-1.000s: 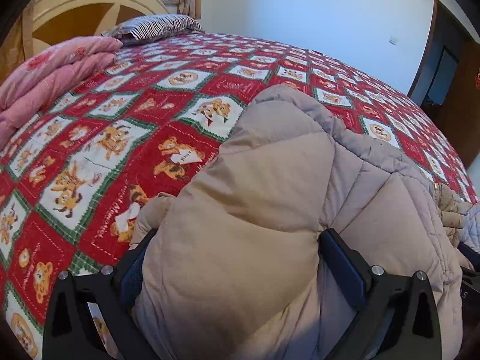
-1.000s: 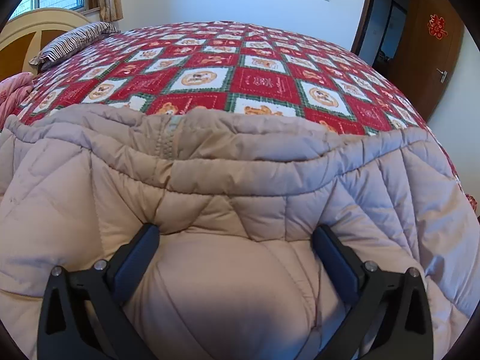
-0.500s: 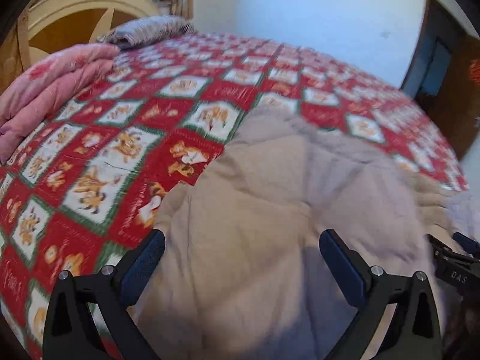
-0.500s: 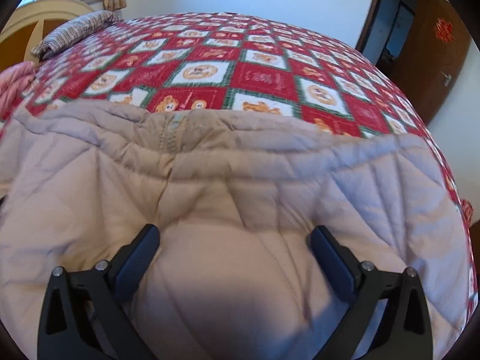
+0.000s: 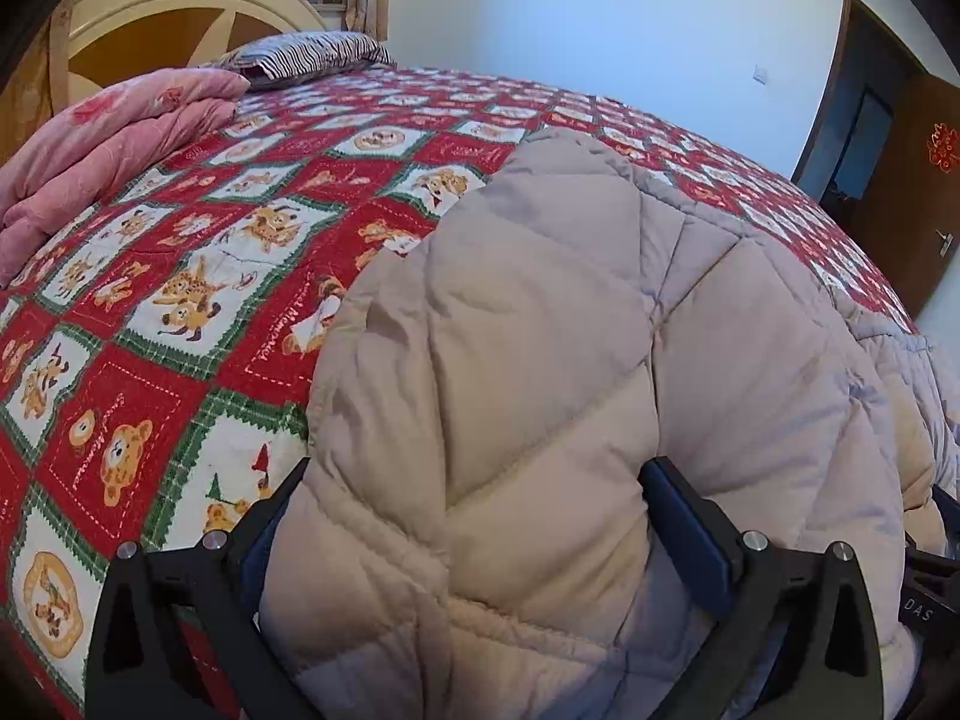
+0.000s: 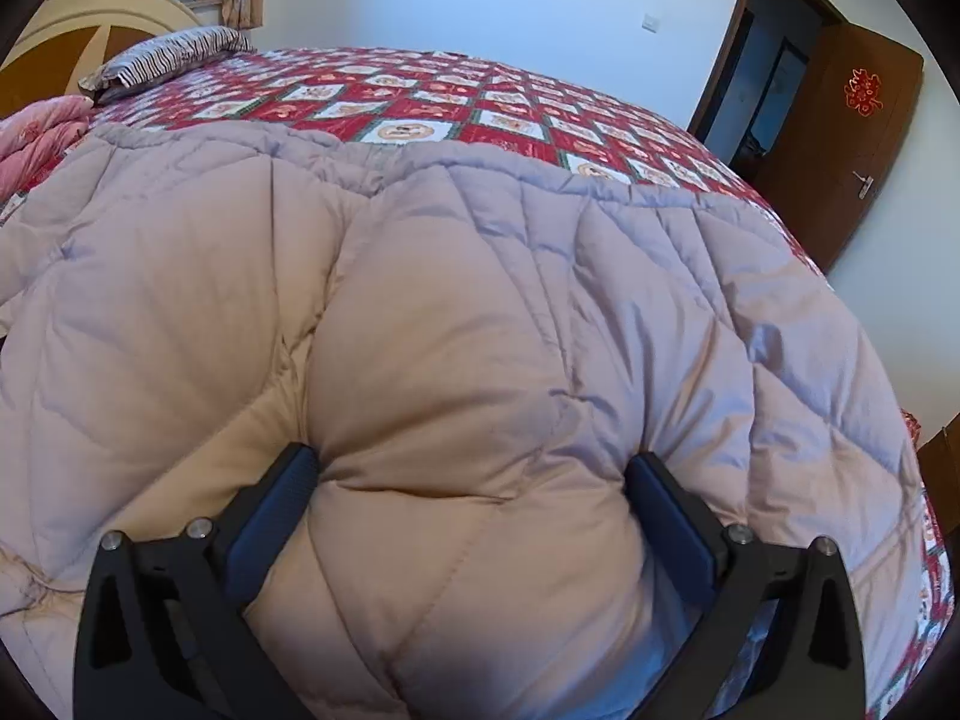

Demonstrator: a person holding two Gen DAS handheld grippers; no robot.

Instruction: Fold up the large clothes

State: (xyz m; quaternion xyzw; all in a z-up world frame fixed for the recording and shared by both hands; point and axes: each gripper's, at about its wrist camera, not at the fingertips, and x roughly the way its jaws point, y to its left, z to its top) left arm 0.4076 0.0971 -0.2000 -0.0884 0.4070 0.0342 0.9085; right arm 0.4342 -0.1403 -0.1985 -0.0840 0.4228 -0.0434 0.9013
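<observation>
A large beige quilted padded coat (image 5: 540, 330) lies on the bed and fills most of the right wrist view (image 6: 480, 300). My left gripper (image 5: 474, 480) has its jaws wide apart with a thick bulge of the coat's left edge between them. My right gripper (image 6: 474, 468) also stands wide apart, pressed into a puffed fold of the coat. The padding bulges between both pairs of fingers. The fingertips are partly sunk in the fabric. Whether either grips the cloth is not clear.
The bed wears a red, white and green bear-print quilt (image 5: 198, 300). A folded pink blanket (image 5: 102, 156) and a striped pillow (image 5: 306, 54) lie by the headboard (image 5: 162, 18). A brown door (image 6: 840, 138) stands open at the right.
Both grippers have lifted and pushed forward into the coat. The coat now bulges higher between the jaws, and its far edge has moved further up the bed.
</observation>
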